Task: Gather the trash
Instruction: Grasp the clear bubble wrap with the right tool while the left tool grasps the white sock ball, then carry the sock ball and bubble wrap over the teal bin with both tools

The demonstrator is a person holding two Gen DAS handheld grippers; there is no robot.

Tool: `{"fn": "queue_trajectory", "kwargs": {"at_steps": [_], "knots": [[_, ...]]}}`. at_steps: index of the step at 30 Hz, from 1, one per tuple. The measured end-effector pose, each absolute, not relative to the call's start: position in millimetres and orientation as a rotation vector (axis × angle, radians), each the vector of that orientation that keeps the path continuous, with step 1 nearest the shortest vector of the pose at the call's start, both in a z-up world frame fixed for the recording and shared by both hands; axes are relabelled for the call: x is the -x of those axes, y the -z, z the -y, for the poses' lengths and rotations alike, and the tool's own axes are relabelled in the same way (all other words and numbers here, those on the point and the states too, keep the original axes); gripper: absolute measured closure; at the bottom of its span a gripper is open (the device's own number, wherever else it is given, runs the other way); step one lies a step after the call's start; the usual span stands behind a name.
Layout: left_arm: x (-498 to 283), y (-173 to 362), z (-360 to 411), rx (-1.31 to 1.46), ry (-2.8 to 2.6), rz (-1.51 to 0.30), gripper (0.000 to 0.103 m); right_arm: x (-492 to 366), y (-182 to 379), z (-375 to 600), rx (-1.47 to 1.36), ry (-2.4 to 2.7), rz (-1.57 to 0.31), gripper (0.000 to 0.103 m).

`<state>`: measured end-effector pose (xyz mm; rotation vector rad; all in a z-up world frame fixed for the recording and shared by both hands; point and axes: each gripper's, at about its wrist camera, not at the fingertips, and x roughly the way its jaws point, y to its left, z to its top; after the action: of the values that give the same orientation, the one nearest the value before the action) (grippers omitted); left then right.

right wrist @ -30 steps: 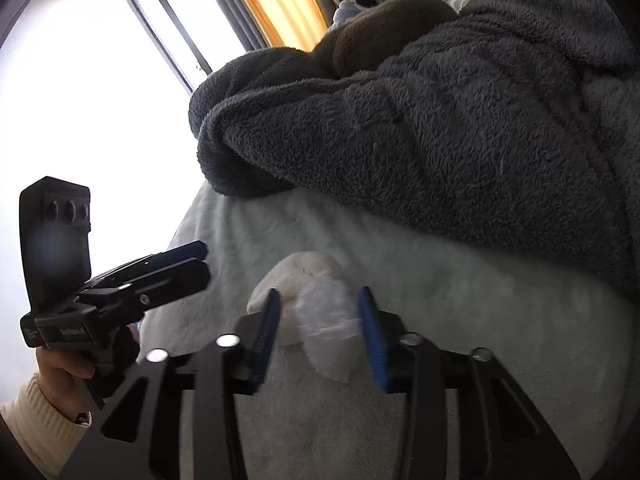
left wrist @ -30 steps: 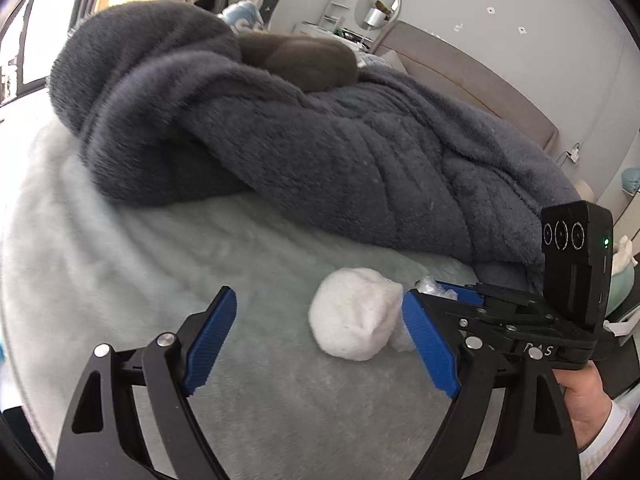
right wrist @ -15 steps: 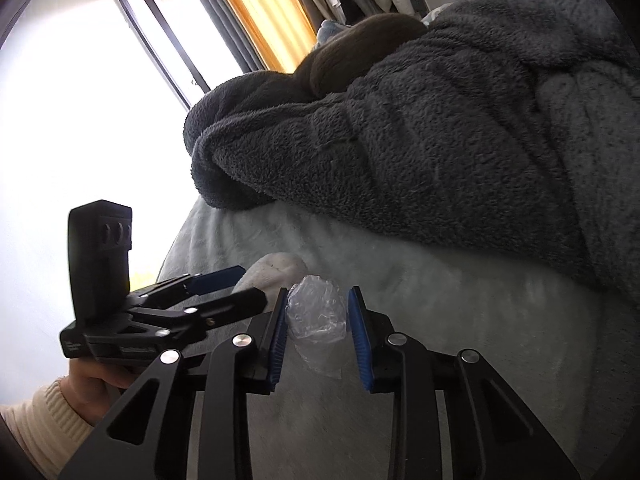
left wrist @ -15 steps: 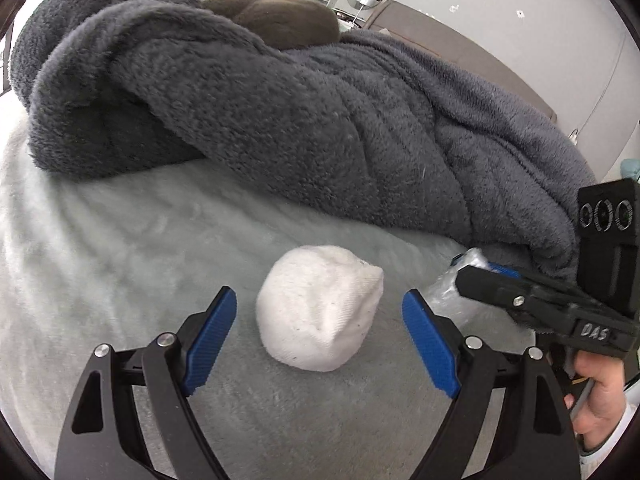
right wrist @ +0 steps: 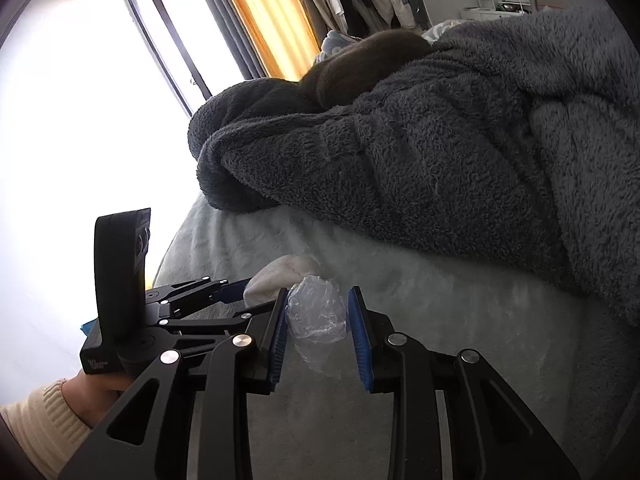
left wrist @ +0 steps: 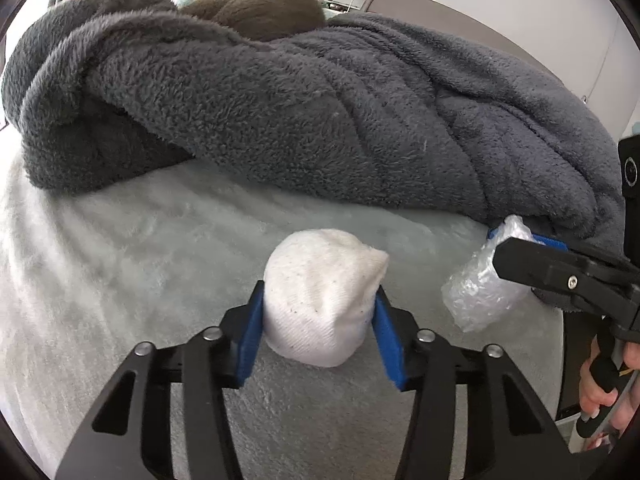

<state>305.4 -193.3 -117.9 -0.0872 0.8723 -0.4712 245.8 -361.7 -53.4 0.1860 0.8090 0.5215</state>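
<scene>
Trash here means two small pieces, and you have one in each gripper. Your left gripper [left wrist: 318,322] is clamped on the white wad [left wrist: 322,294], which looks like a balled cloth or thick tissue with a fine woven texture. It sits low on the pale fleece bed cover [left wrist: 120,264], near the front edge of the bed, and I cannot tell if it is already lifted. It should be very light and soft, so it will squash between the blue pads [left wrist: 251,338]. Grip it across the widest middle part, as you do now, and do not squeeze harder.

Your right gripper [right wrist: 320,330] is closed on the clear plastic wrap [right wrist: 316,320], a crumpled, shiny piece with many small folds. It is almost without weight and also slippery, and part of it hangs loose below the pads. I think it could slide out if you swing fast, so hold the thick crumpled part.

Behind both pieces lies the dark grey blanket [left wrist: 320,112], thick and fluffy, in a heap along the far side. Keep the fingers away from it, because the pile may catch.
</scene>
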Motion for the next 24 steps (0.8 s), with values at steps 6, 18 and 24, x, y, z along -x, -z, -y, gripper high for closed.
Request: {"fn": "queue_trajectory", "kwargs": {"at_steps": [6,18,24], "knots": [[-290,109,190,0.081,0.457,-0.842,0.054,-237,45,357,-0.175,-0.515,-0.787,0.073],[-251,97,169,0.073,0.423,-0.828,0.054,-217,36,354,-0.204,-0.495,-0.764,0.073],[-236,93,153,0.062,0.397,-0.826,0.054,-204,31,339,-0.202,-0.506,-0.753,0.073]]}}
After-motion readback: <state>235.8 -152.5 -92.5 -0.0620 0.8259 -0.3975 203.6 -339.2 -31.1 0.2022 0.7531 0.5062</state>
